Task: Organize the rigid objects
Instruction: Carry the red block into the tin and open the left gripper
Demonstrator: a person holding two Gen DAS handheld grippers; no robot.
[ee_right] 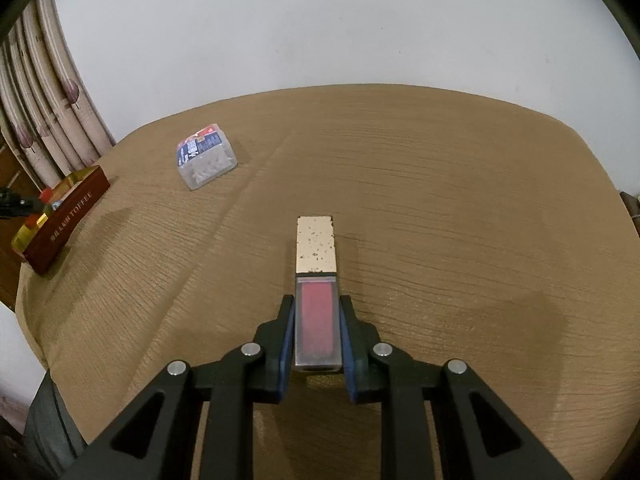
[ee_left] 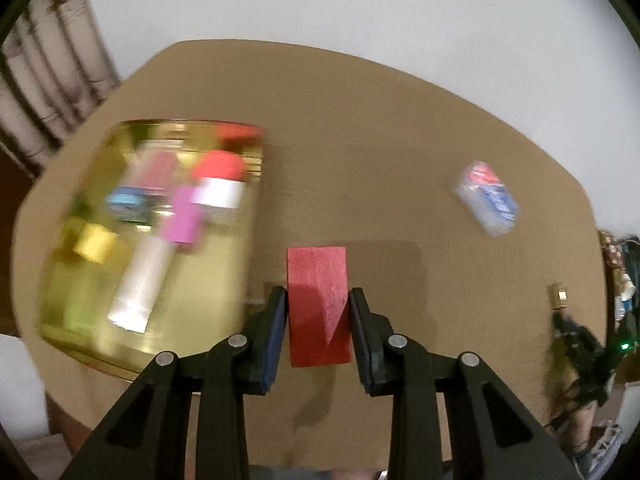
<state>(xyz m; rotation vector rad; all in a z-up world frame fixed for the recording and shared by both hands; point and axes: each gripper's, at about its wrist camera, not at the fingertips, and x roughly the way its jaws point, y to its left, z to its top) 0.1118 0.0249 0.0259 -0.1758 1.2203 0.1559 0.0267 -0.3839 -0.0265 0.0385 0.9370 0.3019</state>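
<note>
Your left hand-held gripper (ee_left: pixel 318 320) clamps a red wooden block (ee_left: pixel 318 304) between its pads, lifted above the tan worktop (ee_left: pixel 400 140) beside the gold tin (ee_left: pixel 224 280), blurred here, with small items already inside. Your right hand-held gripper (ee_right: pixel 317 330) pinches a lip-gloss tube (ee_right: pixel 316 292), pink body between the pads, speckled gold cap pointing away. A clear plastic box (ee_right: pixel 206 160) lies well apart, between tube and tin.

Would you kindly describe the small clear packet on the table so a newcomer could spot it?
On the tan table, look toward the far left, beyond the red toffee tin. The clear plastic packet lies alone there, the only see-through item, with a blue-and-red label.
</note>
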